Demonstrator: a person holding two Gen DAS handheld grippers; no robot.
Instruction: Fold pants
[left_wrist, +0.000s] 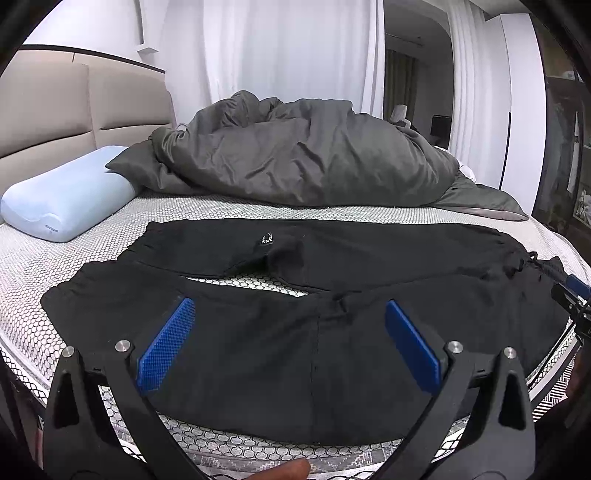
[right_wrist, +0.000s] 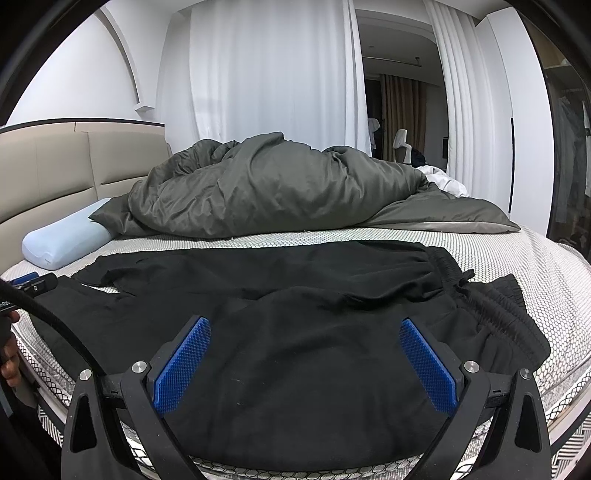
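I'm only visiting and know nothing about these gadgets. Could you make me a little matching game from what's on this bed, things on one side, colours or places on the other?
Things:
1. pants
2. pillow
3. duvet
4. curtains

Descriptions:
A. pale blue, by the headboard
B. white, hanging behind the bed
C. black, spread flat on the near side of the mattress
D. dark grey, bunched in a heap on the far side of the bed

Pairs: 1-C, 2-A, 3-D, 4-B
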